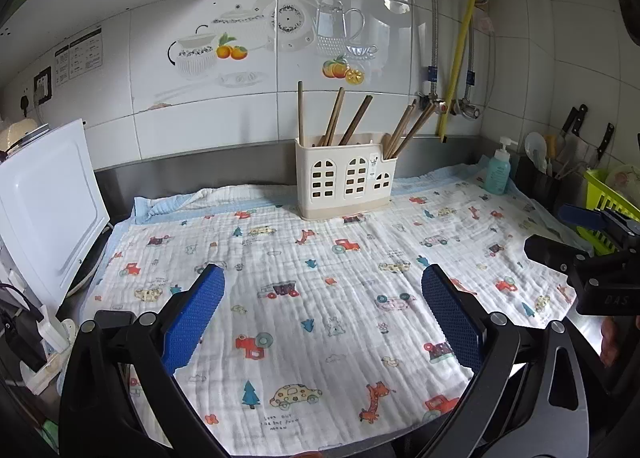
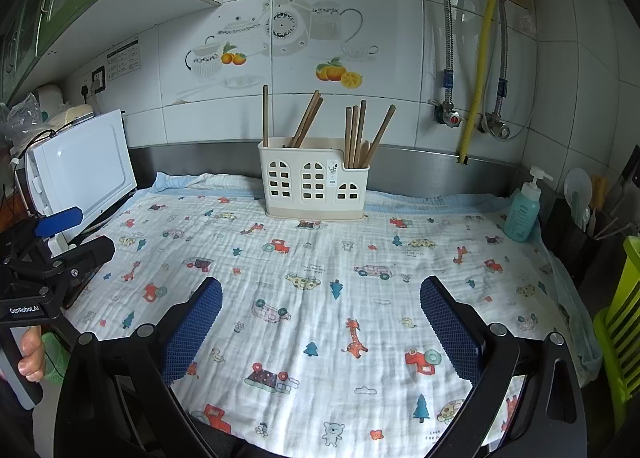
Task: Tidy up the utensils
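Hovering over the printed muslin cloth (image 1: 320, 298), your left gripper (image 1: 322, 312) and right gripper (image 2: 321, 324) both hang spread and empty. Every brown wooden chopstick (image 2: 358, 131) stands in the cream plastic holder (image 2: 314, 181) by the wall, so sorting looks finished or unstarted; next, reach forward.

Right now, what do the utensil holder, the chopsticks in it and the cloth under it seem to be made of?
Utensil holder: probably moulded plastic, cream with a slight sheen, with clean window-shaped cut-outs.
Chopsticks: likely wood or bamboo, matte brown; no grain can be made out.
Cloth: soft woven fabric, probably cotton gauze, matte and crinkled, with printed cars and trees.
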Action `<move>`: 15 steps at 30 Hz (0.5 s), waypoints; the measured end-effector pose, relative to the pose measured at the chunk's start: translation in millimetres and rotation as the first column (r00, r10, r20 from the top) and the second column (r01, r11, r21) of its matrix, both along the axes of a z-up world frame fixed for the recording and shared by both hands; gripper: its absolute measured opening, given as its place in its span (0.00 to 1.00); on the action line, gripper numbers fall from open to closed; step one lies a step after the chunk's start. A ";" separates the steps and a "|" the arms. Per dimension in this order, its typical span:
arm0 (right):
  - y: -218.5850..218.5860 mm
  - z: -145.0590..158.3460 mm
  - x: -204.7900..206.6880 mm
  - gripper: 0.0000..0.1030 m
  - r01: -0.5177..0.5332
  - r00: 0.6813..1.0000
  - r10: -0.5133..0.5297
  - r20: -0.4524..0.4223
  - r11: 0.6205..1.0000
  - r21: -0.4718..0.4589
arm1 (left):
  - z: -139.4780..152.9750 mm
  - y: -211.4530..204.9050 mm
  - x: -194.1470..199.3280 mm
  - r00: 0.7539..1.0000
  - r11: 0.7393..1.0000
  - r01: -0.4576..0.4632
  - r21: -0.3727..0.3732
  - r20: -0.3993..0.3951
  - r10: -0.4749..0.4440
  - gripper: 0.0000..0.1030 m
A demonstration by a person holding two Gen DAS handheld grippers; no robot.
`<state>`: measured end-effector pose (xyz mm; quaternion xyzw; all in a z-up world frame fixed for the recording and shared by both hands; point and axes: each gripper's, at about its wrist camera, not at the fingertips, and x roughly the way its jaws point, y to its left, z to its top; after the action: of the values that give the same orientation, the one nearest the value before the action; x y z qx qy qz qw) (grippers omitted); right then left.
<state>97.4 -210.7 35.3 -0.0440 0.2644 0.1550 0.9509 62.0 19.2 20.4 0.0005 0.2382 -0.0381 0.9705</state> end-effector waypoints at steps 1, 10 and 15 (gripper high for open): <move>-0.1 0.1 0.0 0.93 -0.001 1.000 0.001 -0.001 1.000 0.001 | 0.0 -0.3 0.0 1.000 1.000 -0.002 0.000 0.000 0.002 0.95; -0.9 0.7 -0.6 0.93 -0.001 1.000 0.001 -0.001 1.000 0.007 | -0.7 -1.2 1.2 1.000 1.000 -0.002 0.000 -0.007 0.002 0.95; -0.5 0.8 -0.2 0.93 -0.002 1.000 0.002 0.000 1.000 0.007 | -0.7 -2.0 1.4 1.000 1.000 -0.001 0.003 -0.007 0.001 0.95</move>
<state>97.1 -211.2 36.1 -0.0407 0.2640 0.1566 0.9508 63.4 17.2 19.7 0.0019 0.2417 -0.0371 0.9696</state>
